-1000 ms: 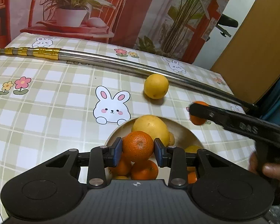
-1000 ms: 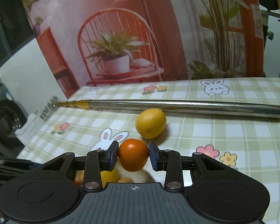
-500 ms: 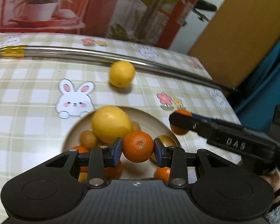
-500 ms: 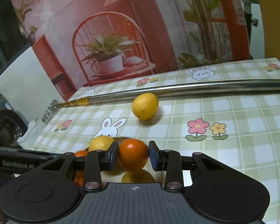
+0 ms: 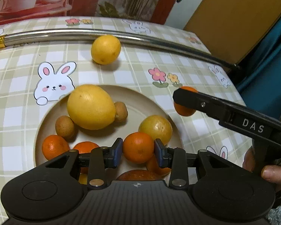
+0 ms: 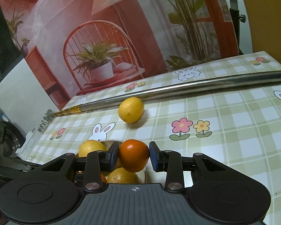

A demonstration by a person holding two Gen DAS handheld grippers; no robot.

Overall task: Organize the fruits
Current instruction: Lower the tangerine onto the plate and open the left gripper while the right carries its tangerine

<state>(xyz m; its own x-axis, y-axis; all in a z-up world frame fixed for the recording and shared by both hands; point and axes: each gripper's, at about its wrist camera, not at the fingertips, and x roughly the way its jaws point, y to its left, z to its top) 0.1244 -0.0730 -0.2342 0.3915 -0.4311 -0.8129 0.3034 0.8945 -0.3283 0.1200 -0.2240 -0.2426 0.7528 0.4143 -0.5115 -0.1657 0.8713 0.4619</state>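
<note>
Beige plate point(image 5: 46, 123) mostly loaded. Both grippers, left point(image 5: 138, 152) and right point(image 6: 134, 158), clamp a tangerine each; lemon point(image 5: 105, 49), 12 o'clock, probably remains.

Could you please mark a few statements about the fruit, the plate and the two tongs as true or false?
1. Each tongs grips a mandarin. True: the left tongs hold a mandarin, and the right tongs hold another.
2. The plate is bare. False: it holds several fruits, among them a large lemon.
3. One lemon lies off the plate beside the metal rod. True.
4. The tablecloth is plain white. False: it is checked, with rabbits and flowers.
</note>
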